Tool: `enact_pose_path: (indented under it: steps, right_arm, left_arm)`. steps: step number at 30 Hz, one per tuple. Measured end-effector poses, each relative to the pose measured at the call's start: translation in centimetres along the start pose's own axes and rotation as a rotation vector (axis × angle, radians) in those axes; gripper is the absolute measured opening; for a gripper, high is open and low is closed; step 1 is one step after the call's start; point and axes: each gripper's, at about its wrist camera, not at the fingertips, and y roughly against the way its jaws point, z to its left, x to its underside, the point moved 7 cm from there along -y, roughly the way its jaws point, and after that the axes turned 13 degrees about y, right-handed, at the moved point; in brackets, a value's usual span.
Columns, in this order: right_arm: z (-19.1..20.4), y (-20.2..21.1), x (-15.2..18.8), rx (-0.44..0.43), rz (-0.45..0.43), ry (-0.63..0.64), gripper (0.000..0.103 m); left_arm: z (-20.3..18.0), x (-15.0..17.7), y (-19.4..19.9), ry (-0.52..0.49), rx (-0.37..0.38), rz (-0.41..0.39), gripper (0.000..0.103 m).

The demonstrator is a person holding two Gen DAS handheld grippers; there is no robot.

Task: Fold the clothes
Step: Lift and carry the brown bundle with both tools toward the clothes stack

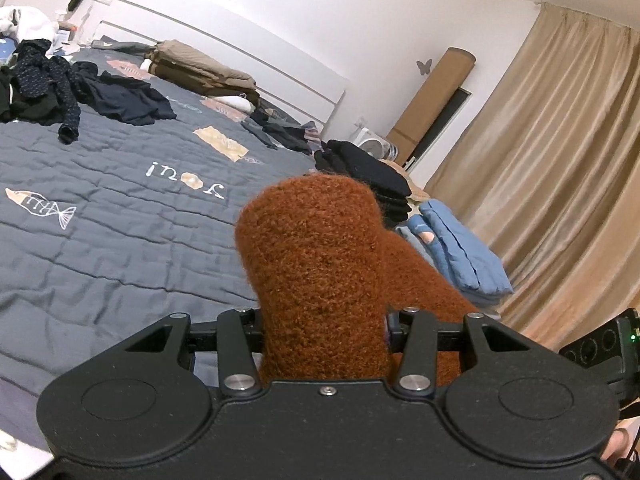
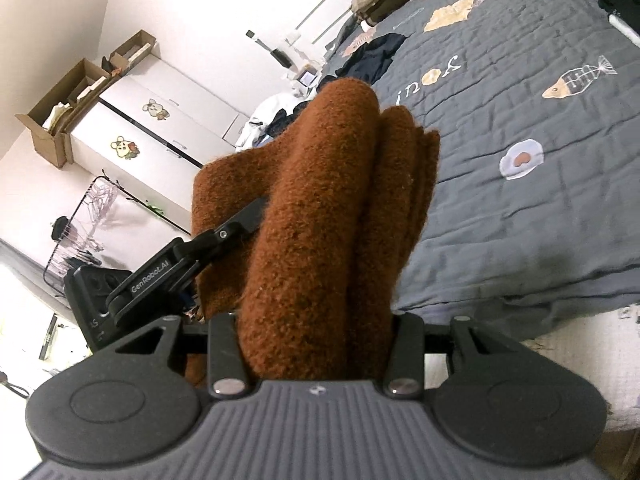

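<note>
the left hand-held gripper (image 1: 324,320) is clenched on a thick fold of the rust-brown knitted garment (image 1: 316,256), the wool bulging up between its jaws and hiding the fingertips. the right hand-held gripper (image 2: 316,320) grips the same garment (image 2: 320,220) in the same way, several layers bunched together in its jaws. in the right wrist view the left gripper's finger (image 2: 240,224) presses into the knit just beside the right one's bundle, so the two grips sit close together and the garment hangs in the air between them, above the near edge of the bed (image 1: 100,240).

the main risk is the bulk of the wool. the layers look loosely stacked, so an inner layer could slide out while the outer ones stay pinched, and the fold would open lopsided. with both grips so near each other, the free part of the garment hangs unsupported; lowering it quickly could let it crumple on the grey quilt (image 2: 520,220) instead of lying flat. the fuzzy knit may also cling to the pads on release and drag the fold askew.

further out, a stack of folded black clothes (image 1: 368,172) and folded blue clothes (image 1: 460,252) sits at the bed's edge; a wide swing toward it could topple it. unfolded dark clothes (image 1: 60,84) lie well apart at the far side.
</note>
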Motion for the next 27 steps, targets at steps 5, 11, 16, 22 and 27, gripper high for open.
enact_pose_path:
  steps: [5,11,16,22,27]
  right_arm:
    - [-1.6,2.6,0.0,-0.014,-0.004,-0.001,0.042]
    - [-2.6,5.8,-0.3,-0.033,-0.008,0.012,0.042]
    - [-3.4,8.3,-0.9,-0.032,-0.011,0.034,0.042]
    - [-5.0,12.1,-2.1,0.0,-0.025,0.072,0.042]
    - [-7.0,15.5,-3.2,0.043,-0.048,0.088,0.042]
  left_arm:
    - [-2.5,1.7,0.1,-0.009,-0.022,-0.015,0.043]
    - [-6.0,3.1,-0.2,-0.021,-0.046,-0.04,0.043]
    - [-8.6,4.0,-1.1,-0.03,-0.039,-0.058,0.043]
    - [-12.1,5.3,-3.2,-0.036,0.0,-0.075,0.043]
    - [-15.2,6.4,-6.0,-0.037,0.049,-0.069,0.043]
